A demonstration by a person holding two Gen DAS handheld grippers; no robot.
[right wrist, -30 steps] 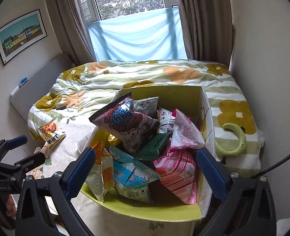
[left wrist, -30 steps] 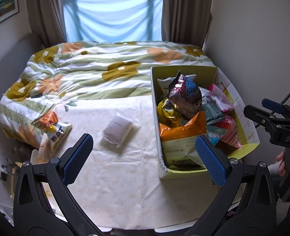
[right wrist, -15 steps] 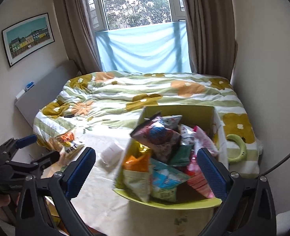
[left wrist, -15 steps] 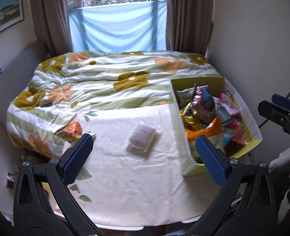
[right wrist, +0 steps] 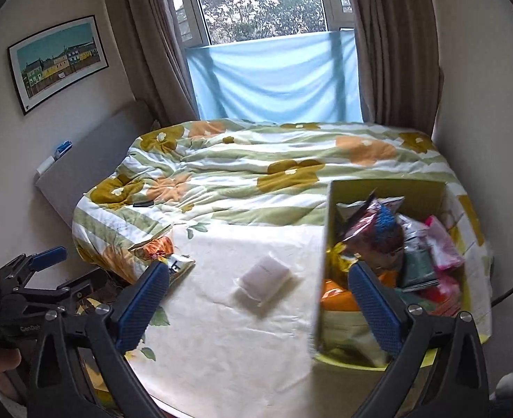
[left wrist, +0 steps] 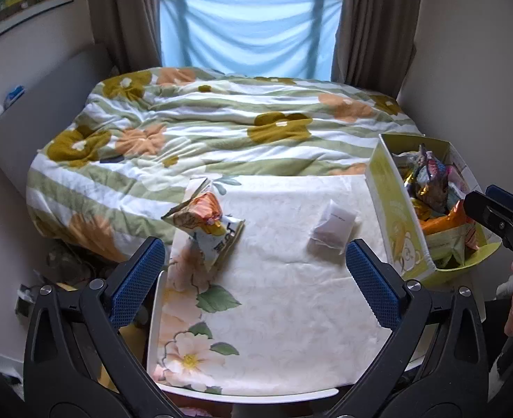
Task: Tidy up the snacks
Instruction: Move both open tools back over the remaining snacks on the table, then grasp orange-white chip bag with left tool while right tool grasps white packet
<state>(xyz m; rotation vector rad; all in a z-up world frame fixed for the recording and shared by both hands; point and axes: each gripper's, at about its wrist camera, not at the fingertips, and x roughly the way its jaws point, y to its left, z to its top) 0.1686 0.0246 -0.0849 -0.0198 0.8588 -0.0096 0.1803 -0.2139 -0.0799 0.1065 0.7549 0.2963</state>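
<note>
Soft daylight from window (right wrist: 259, 3), partly cut by blue sheet (right wrist: 273, 76); room dim-ish, shadows faint. Strong fisheye bend + dark corners in both views. Right wrist view motion-blurred, esp. box (right wrist: 388, 264).

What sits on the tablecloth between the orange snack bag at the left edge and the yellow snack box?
One small white packet, lying flat and apart from both the orange snack bag and the yellow snack box; otherwise bare tablecloth. Both views show it.

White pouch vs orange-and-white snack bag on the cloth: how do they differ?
The small white translucent pouch is plain and lies flat mid-cloth; the orange-and-white printed snack bag is colourful, crumpled and sits at the cloth's left edge by the floral duvet. The pouch lies nearer the yellow-green cardboard box; the bag is larger. Both are outside the box, ungripped.
</note>
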